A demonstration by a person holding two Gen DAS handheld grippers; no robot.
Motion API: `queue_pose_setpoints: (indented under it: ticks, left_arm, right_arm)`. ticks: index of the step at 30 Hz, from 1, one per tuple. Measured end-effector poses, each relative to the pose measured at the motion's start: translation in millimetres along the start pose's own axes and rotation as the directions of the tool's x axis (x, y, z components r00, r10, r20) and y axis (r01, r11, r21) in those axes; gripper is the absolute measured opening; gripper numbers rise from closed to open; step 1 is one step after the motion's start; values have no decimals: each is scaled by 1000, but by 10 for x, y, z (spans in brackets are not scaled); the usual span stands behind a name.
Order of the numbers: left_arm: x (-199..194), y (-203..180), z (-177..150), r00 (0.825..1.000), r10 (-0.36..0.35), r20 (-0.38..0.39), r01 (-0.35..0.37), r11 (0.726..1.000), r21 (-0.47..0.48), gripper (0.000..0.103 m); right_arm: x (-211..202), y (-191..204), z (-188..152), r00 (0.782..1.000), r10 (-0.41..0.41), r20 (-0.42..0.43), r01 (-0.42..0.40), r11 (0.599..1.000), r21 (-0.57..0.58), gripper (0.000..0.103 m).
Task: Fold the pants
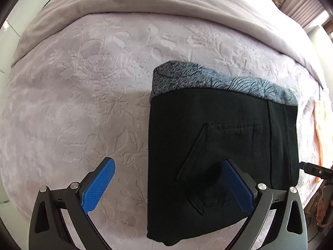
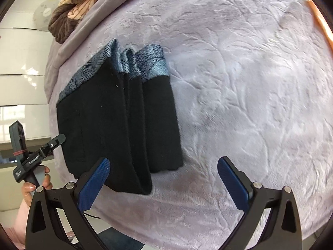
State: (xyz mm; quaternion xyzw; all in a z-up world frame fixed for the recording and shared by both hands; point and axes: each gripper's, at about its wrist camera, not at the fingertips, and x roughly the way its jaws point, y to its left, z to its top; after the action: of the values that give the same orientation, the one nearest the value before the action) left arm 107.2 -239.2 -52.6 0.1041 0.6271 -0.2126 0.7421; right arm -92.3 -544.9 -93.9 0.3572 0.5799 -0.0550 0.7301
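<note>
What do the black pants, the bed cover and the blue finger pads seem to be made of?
Pants: matte black woven or knit cloth with stitched seams; grey-blue fleecy patterned lining, probably plush.
Bed cover: soft lilac plush, likely embossed fleece, judging by its raised flower relief.
Finger pads: blue, likely rubber or plastic, with a fine diamond grip texture.

We note a bed (image 1: 83,83) with embossed lilac cover; on it lie folded black pants (image 1: 218,145), a brown striped blanket (image 2: 79,4), and an orange cloth (image 1: 322,129).
</note>
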Motion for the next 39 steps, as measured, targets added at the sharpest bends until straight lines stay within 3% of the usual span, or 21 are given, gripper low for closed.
queue_pose_setpoints:
  ticks: [7,12,15,20,22,23,24,25,30,39]
  left_arm:
    - [109,144,75,994,-107,13,107,993,49,103]
    - [315,244,78,968,-250,-18,250,967,37,103]
    - [422,251,97,950,-313,-21,313,950,16,103]
    - [536,96,114,939,-342,-23,343,939,32,103]
    - [543,38,103,946,-325,-20,325,944,49,103]
    - [530,33,95,948,-317,-18,317,947,50,103]
    - [521,30,89,948,-318,-11,318,947,43,99]
    - [492,28,75,944,-329,5,329,944,38,88]
    - [274,-91,20,941,-336,47,333,941,68,60]
    - [-208,-83,-289,935,-350,61,345,935,82,56]
  right_arm:
    - [86,-131,188,992,126,5,-126,992,-19,103]
    - [256,-251,312,974,224,-17,-225,974,-31,103]
    - [366,-307,376,953,302,-31,-303,952,-40,103]
    - [437,-249,470,910,415,-18,-416,907,-67,102]
    - [487,-200,499,912,410,-22,-410,910,-57,100]
    - [549,-162,521,920,392,-34,-393,919,-41,93]
    - [618,-148,525,939,341,-54,-342,939,-25,77]
    - [646,-135,521,945,322,-61,-324,946,-19,74]
    - [466,-96,428,930,368,-28,-368,930,-14,47]
    - [182,77,58,894,447,-25,-447,894,25,45]
